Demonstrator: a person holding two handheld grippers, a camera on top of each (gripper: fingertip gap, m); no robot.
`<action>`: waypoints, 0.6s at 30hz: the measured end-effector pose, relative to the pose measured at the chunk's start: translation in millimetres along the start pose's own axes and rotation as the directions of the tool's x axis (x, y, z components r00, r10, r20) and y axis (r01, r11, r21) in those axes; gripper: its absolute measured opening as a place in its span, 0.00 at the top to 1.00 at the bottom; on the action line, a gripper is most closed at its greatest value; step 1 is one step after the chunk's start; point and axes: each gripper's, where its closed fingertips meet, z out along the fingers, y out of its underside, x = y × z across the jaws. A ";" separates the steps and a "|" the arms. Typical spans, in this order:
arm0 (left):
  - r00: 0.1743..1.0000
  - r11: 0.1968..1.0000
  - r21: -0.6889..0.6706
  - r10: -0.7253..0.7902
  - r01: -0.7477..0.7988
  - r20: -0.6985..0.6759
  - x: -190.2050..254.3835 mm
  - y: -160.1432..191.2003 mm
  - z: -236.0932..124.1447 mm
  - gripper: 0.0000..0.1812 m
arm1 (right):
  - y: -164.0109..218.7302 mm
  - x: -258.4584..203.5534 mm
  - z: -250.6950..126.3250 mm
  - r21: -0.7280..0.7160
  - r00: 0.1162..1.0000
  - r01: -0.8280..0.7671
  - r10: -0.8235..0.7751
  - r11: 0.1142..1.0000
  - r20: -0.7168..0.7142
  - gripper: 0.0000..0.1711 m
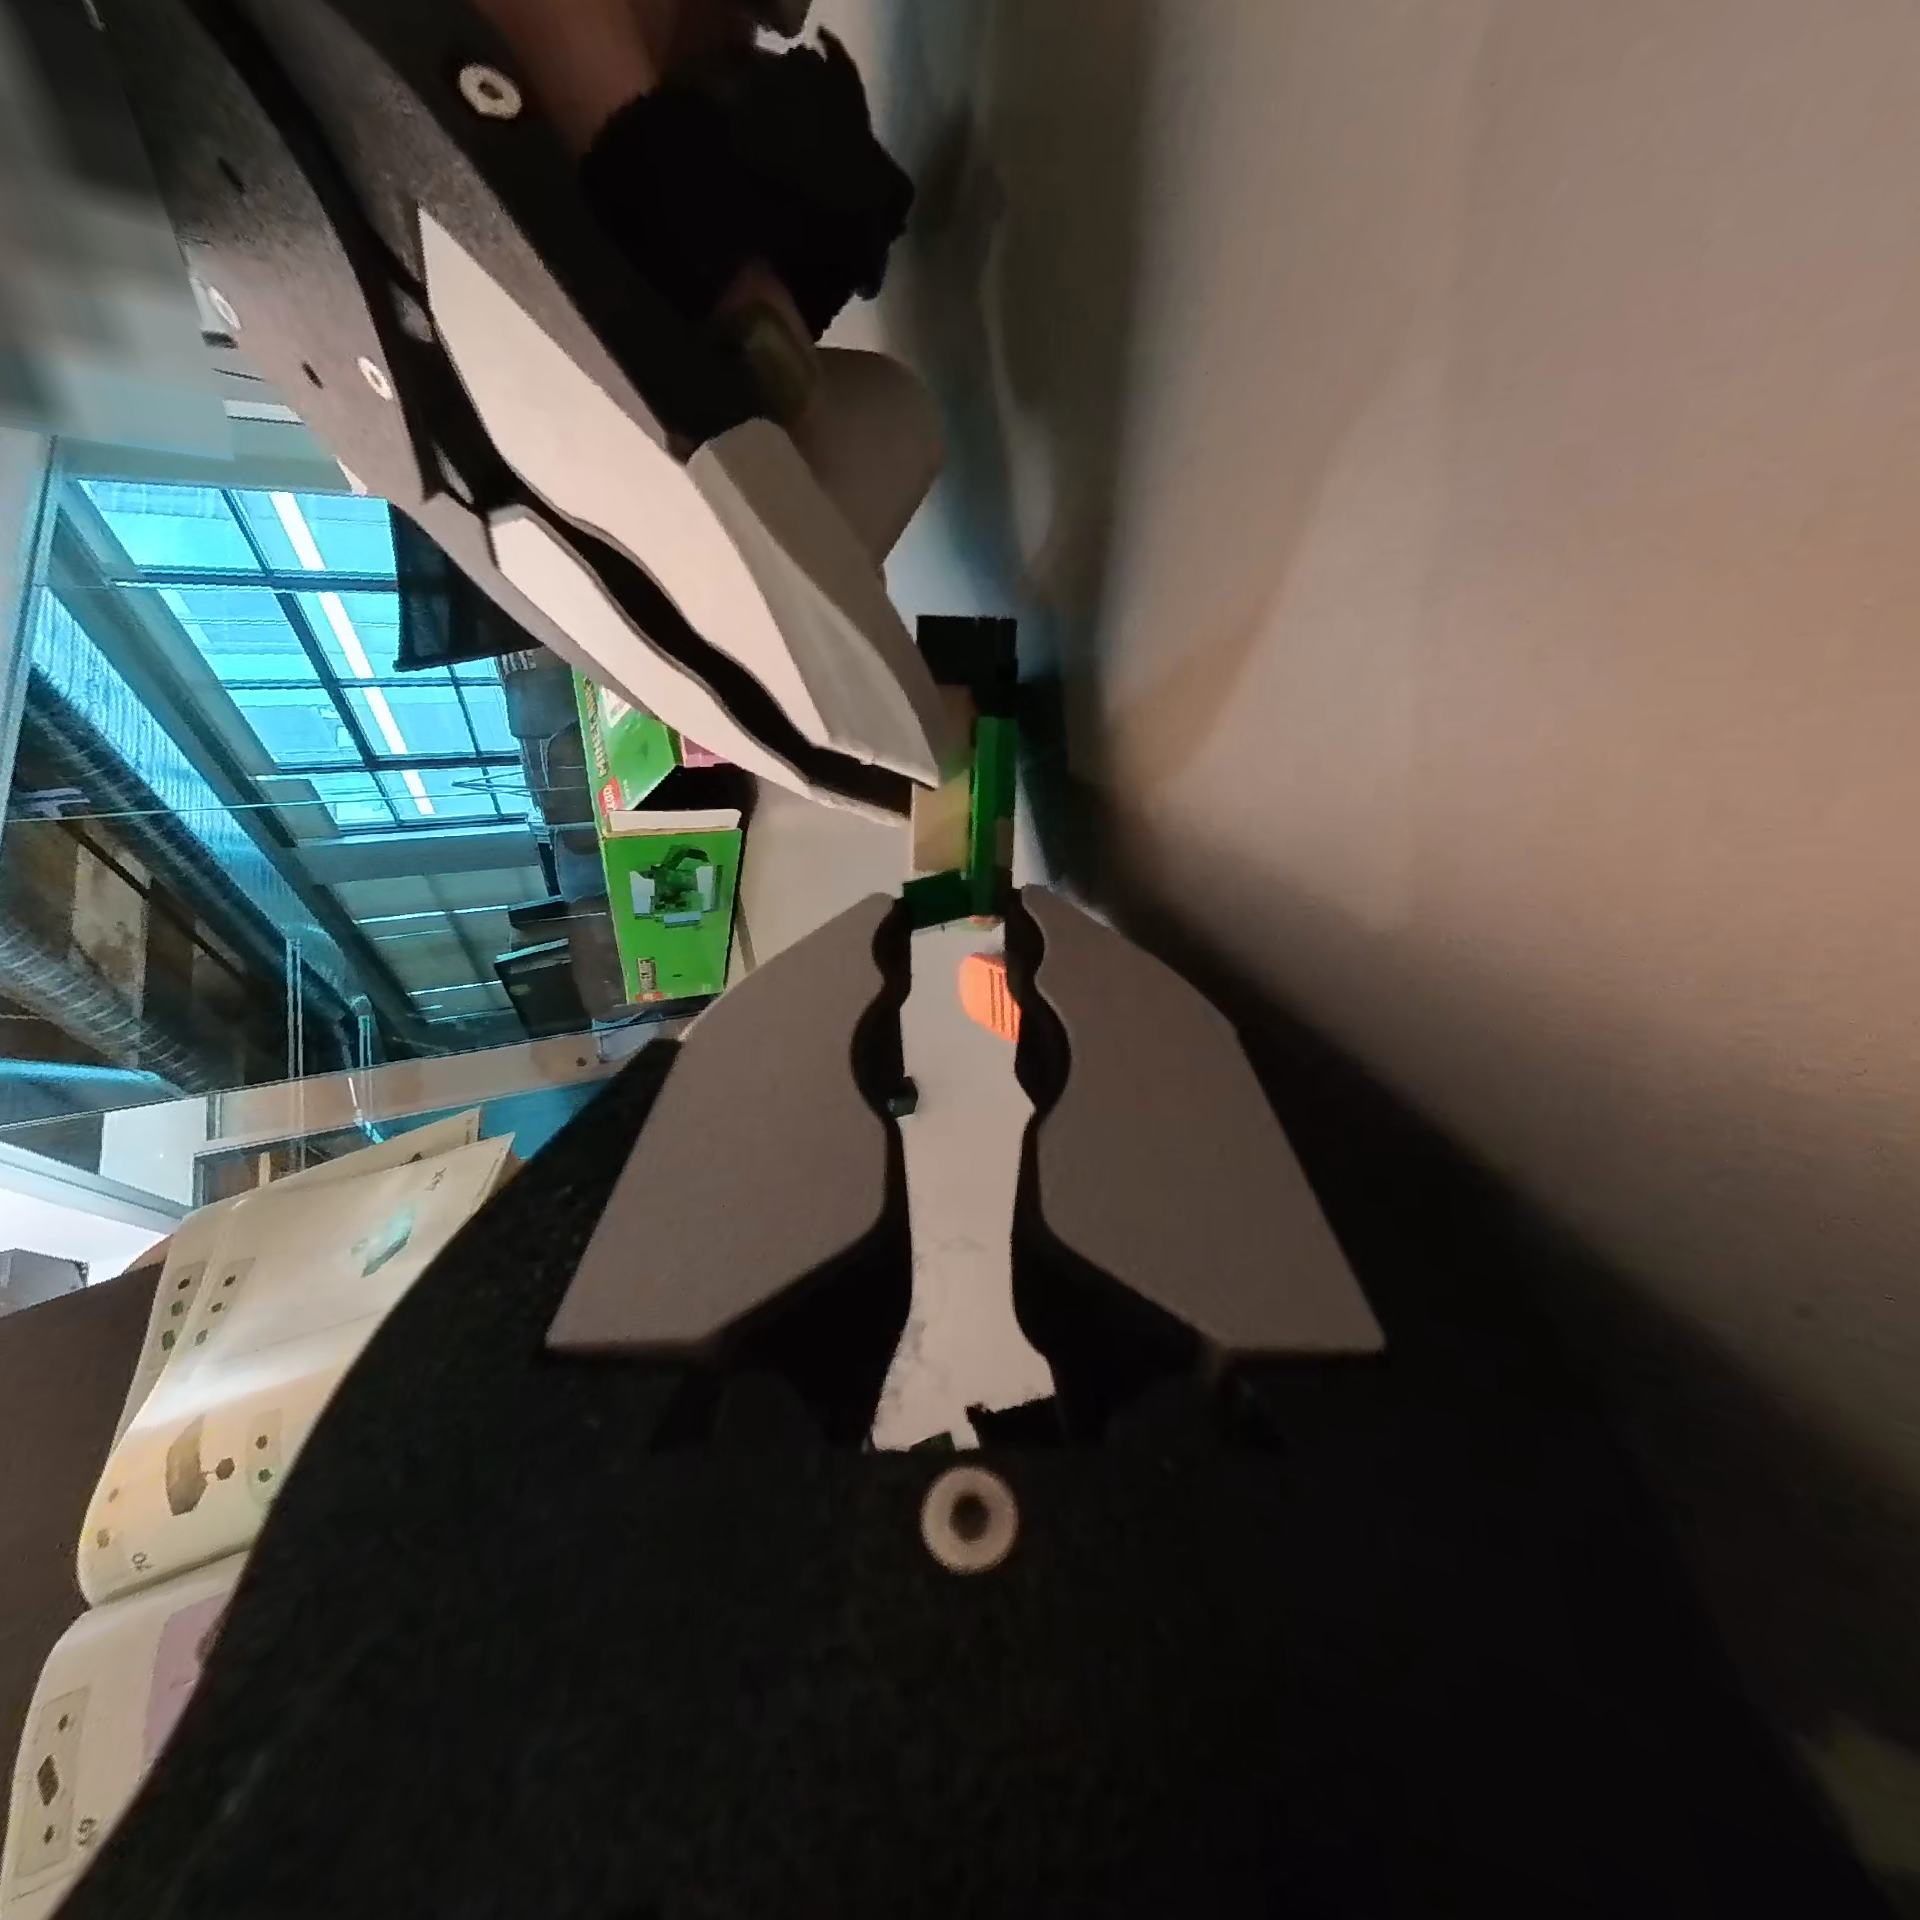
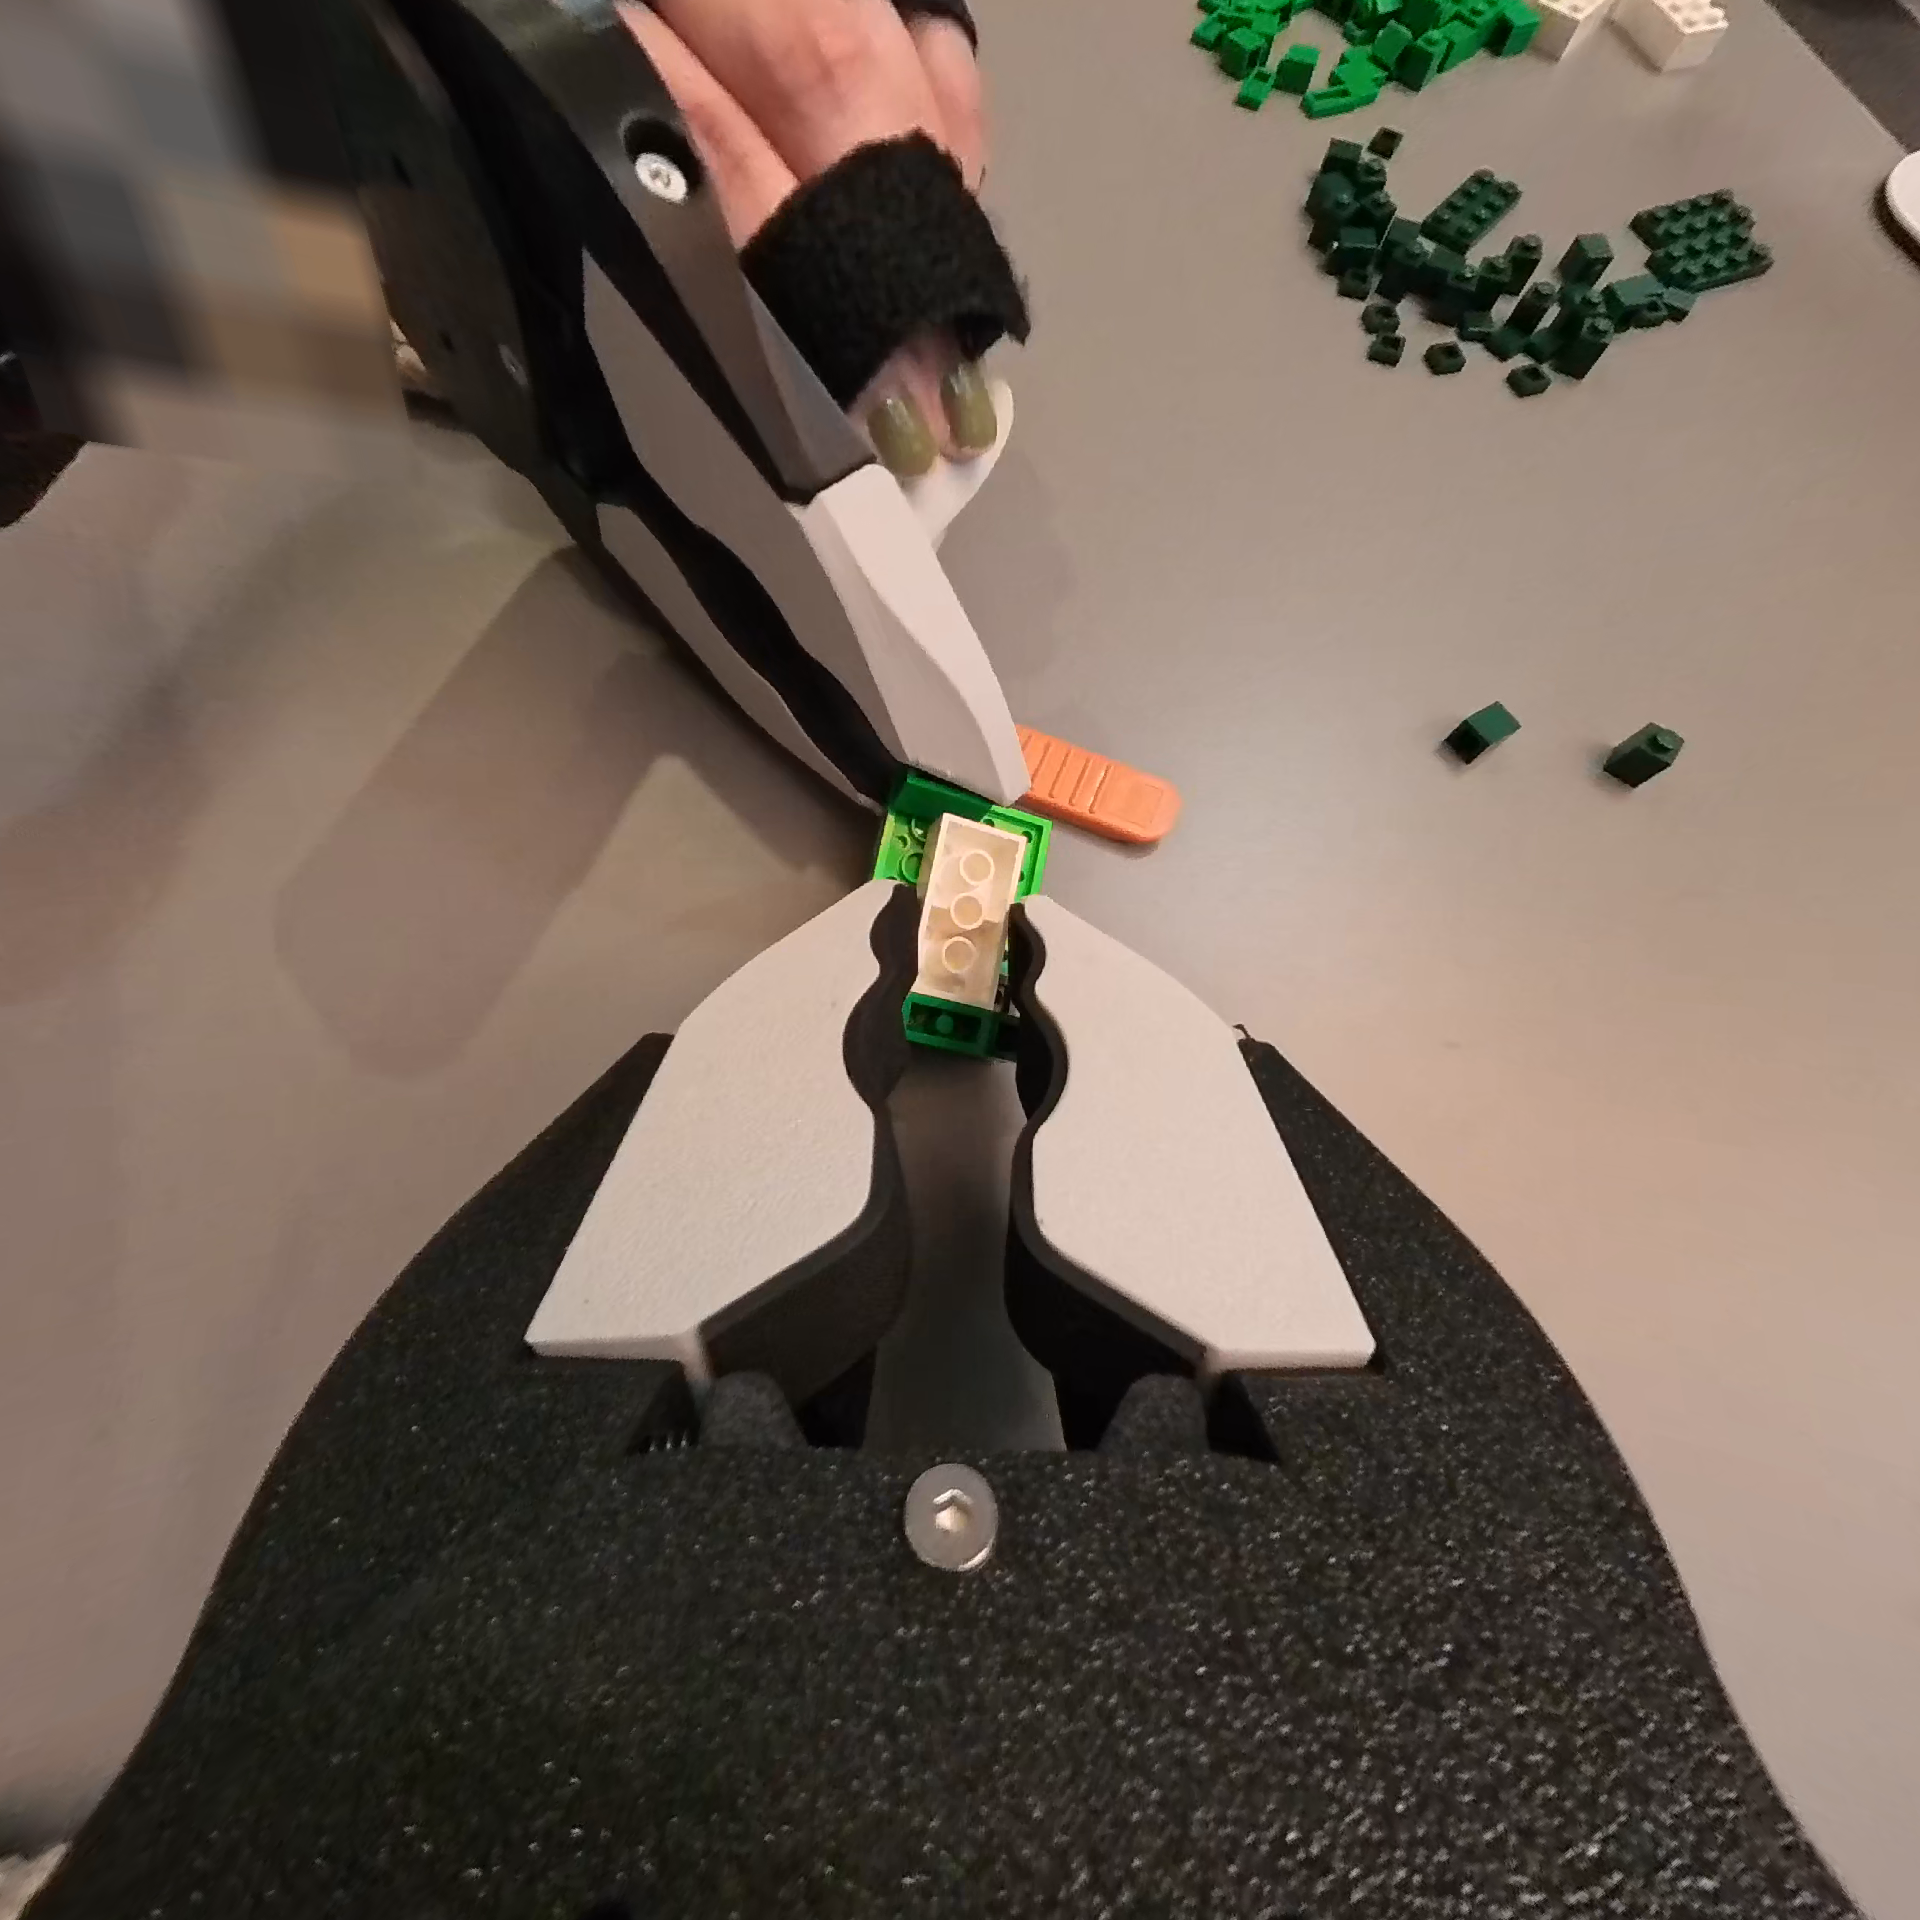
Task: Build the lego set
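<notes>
A small lego assembly (image 2: pixel 971 894) of bright green plates, a white brick and a dark green piece is held between both grippers above the grey table (image 2: pixel 1351 1039). My right gripper (image 2: pixel 956 909) is shut on its white brick end. My left gripper (image 2: pixel 971 774) comes in from the upper left and grips the green end. In the left wrist view, my left gripper (image 1: pixel 958 906) is shut on the green part of the assembly (image 1: pixel 982 800), and the right gripper (image 1: pixel 920 774) meets it from the upper left.
An orange brick separator (image 2: pixel 1101 795) lies on the table just beyond the assembly. Piles of dark green (image 2: pixel 1507 281), bright green (image 2: pixel 1361 42) and white bricks (image 2: pixel 1631 26) lie at the far right, with two loose dark green bricks (image 2: pixel 1481 732). An instruction booklet (image 1: pixel 260 1351) and a green box (image 1: pixel 675 904) show in the left wrist view.
</notes>
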 end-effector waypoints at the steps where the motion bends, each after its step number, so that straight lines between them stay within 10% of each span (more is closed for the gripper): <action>1: 1.000 1.000 -0.004 0.002 -0.002 -0.003 -0.1 0.3 0.1 0.91 | -0.1 0.1 0.2 0.002 1.000 -0.007 0.007 1.000 0.002 0.91; 11: 0.996 0.994 -0.065 -0.084 0.083 -0.014 -3.6 9.9 3.7 0.90 | -8.2 0.6 -4.3 0.015 0.997 0.063 -0.062 0.998 -0.054 0.72; 18: 0.985 0.982 -0.088 -0.170 0.166 -0.034 -3.8 14.2 6.1 0.90 | 4.3 9.8 2.8 -0.240 0.867 0.387 -0.440 0.890 -0.232 0.72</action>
